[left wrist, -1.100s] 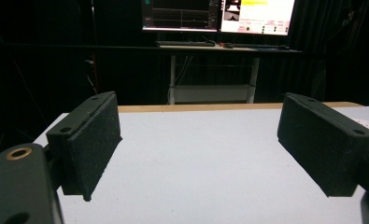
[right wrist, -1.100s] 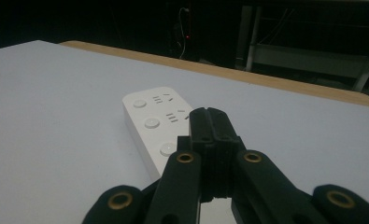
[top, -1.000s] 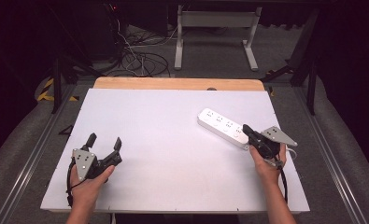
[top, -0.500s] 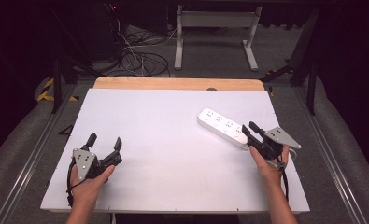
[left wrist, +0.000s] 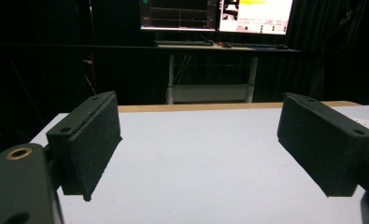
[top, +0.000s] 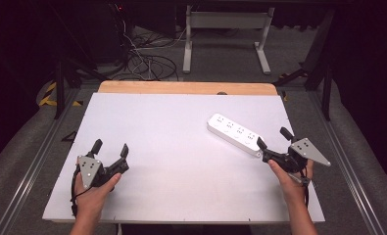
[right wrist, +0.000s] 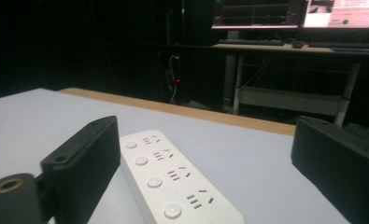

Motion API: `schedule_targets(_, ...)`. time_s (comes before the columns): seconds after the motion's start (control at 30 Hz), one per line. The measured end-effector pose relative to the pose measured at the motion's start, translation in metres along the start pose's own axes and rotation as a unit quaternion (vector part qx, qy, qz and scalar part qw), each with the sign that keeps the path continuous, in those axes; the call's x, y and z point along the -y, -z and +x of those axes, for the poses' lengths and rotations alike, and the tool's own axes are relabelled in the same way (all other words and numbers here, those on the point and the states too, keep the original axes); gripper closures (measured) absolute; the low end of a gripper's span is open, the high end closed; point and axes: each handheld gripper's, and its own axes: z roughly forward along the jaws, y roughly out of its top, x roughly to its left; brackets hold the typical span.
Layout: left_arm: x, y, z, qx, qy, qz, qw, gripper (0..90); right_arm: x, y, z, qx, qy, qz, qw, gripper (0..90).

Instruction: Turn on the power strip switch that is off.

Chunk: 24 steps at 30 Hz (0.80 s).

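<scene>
On the near left of the white bench (top: 181, 147), the person's left hand (top: 90, 188) comes in from the bottom edge and holds the left gripper (top: 111, 152) low over the surface, its jaws pointing away and slightly right, spread wide with nothing between them. The left gripper view looks along those two padded jaws across bare bench to a wooden strip (left wrist: 229, 106) at the far edge and, beyond it, a desk with lit monitors (left wrist: 215, 15). Toward the right of the bench, a white power strip (top: 234, 133) lies flat and slanted, its near end just beside the right gripper (top: 272, 139). The right hand (top: 291, 178) angles that gripper up and to the left, jaws wide apart and empty. The right gripper view shows the strip's four sockets and round buttons close up, lying between the jaws nearer the left one, touching neither.
</scene>
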Motion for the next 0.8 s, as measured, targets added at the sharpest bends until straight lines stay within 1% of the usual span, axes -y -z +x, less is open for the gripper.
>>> schedule_targets(0.17,0.000,-0.001,0.000,0.001,-0.002,0.000,1.0000,14.1,0.001,0.008,0.002,0.004,-0.027,-0.016,0.9995,5.8)
schedule_targets(0.2,0.000,-0.001,0.000,0.001,-0.002,0.000,1.0000,14.1,0.001,0.009,0.003,0.001,-0.027,-0.020,0.9994,5.9)
schedule_targets(0.27,0.000,-0.001,0.000,0.001,-0.003,-0.001,1.0000,14.1,0.001,0.011,0.007,0.001,-0.014,-0.022,0.9996,4.9)
schedule_targets(0.3,0.000,0.000,0.000,0.000,-0.004,-0.001,1.0000,14.1,0.001,0.011,0.009,-0.001,-0.010,-0.028,0.9996,3.9)
schedule_targets(0.37,0.000,0.000,0.000,0.000,-0.003,-0.002,1.0000,14.1,0.001,0.013,0.010,0.003,0.003,-0.044,0.9990,3.5)
schedule_targets(0.4,0.000,0.000,0.000,-0.001,-0.002,-0.003,1.0000,14.1,0.001,0.013,0.010,0.003,0.004,-0.047,0.9989,3.5)
schedule_targets(0.47,0.000,0.000,0.000,-0.002,-0.003,-0.004,1.0000,14.1,0.001,0.013,0.011,0.006,-0.003,-0.053,0.9986,3.7)
schedule_targets(0.67,0.000,0.000,0.000,-0.002,-0.002,-0.003,1.0000,14.1,0.001,0.012,0.013,0.008,0.002,-0.056,0.9984,3.6)
schedule_targets(0.8,0.000,0.000,0.001,-0.003,-0.001,-0.003,1.0000,14.1,0.002,0.011,0.013,0.016,-0.001,-0.062,0.9980,3.6)
